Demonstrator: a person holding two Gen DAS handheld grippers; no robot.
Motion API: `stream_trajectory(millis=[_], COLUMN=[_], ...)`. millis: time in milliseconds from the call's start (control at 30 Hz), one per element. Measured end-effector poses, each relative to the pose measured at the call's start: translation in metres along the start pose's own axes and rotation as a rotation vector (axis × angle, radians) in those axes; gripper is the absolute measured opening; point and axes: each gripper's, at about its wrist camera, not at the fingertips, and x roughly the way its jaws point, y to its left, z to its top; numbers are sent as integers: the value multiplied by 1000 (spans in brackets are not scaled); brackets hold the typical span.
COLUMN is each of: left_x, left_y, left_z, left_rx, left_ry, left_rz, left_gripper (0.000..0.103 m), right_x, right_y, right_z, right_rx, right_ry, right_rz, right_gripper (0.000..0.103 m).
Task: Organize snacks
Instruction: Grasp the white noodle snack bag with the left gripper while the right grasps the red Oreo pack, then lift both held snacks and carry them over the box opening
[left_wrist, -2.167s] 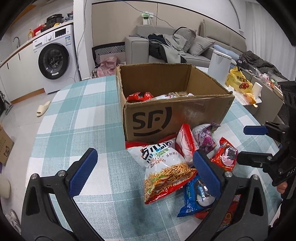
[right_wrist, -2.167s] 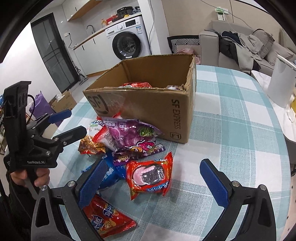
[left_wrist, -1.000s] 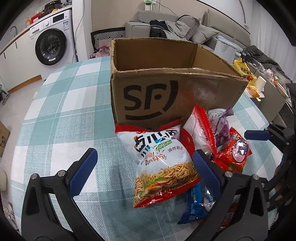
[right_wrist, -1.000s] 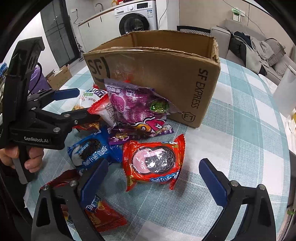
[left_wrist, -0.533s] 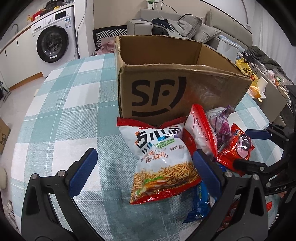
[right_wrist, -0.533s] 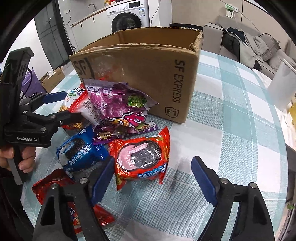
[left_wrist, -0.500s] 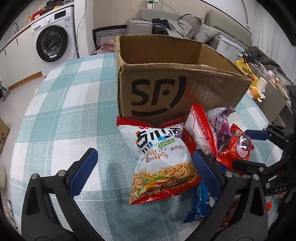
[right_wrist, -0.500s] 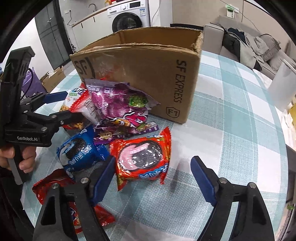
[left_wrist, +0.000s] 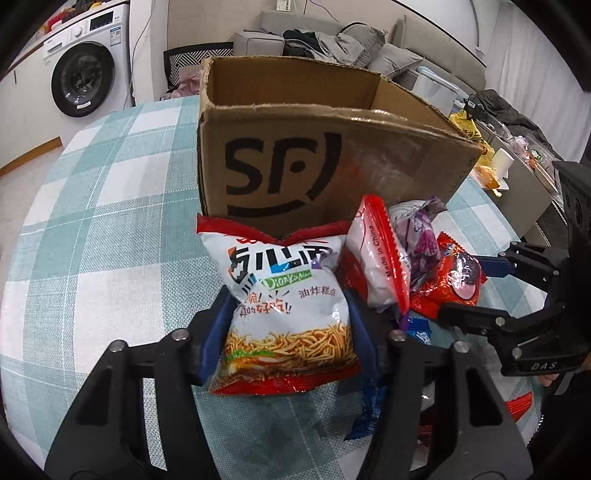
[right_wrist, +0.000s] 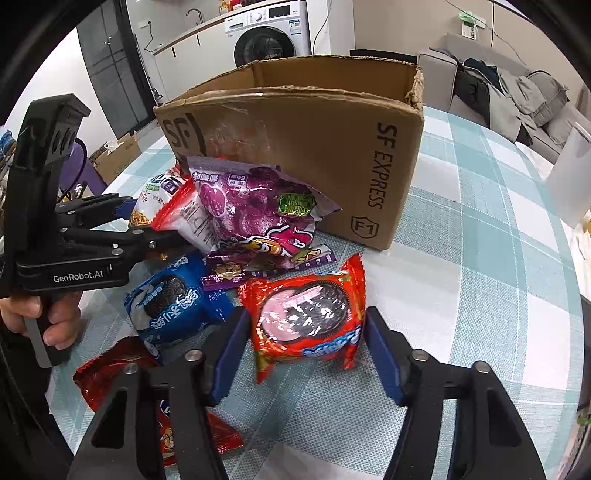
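A white and red noodle snack bag (left_wrist: 284, 273) leans on the front of the open SF cardboard box (left_wrist: 332, 166). My left gripper (left_wrist: 288, 299) has its jaws closing on this bag, both blue pads pressing its sides; in the right wrist view the left gripper (right_wrist: 155, 221) reaches into the pile from the left. A red cookie pack (right_wrist: 303, 306) lies flat on the cloth before the box (right_wrist: 314, 147). The jaws of my right gripper (right_wrist: 306, 332) are closing on it, pads touching its two edges; the left wrist view shows that gripper (left_wrist: 461, 290) around the pack.
A purple snack bag (right_wrist: 255, 206), a blue cookie pack (right_wrist: 166, 302), a red-edged white bag (left_wrist: 380, 266) and a red pack (right_wrist: 110, 373) lie in the pile. The checked tablecloth (left_wrist: 110, 221) is bare to the left of the box. A washing machine (left_wrist: 81, 81) and a sofa stand behind.
Both pairs of jaws have come in from wide open: the left onto the noodle snack bag, the right onto the red cookie pack. Before that both grippers came nearer the pile.
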Motion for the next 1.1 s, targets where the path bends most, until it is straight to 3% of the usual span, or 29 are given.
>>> stream_trajectory(millis=[233,1100], left_x=[-8,-72], left_y=[1,-11], left_z=[0,3], left_rx=[3,23], left_ry=[-20,-137], left_rz=[-8,-9], left_gripper=[52,52], right_x=[-5,-53], right_y=[-3,3], right_z=[1,-1], right_rx=[0,1], right_ry=[-15,-130], right_rz=[9,25], right_gripper=[52,51])
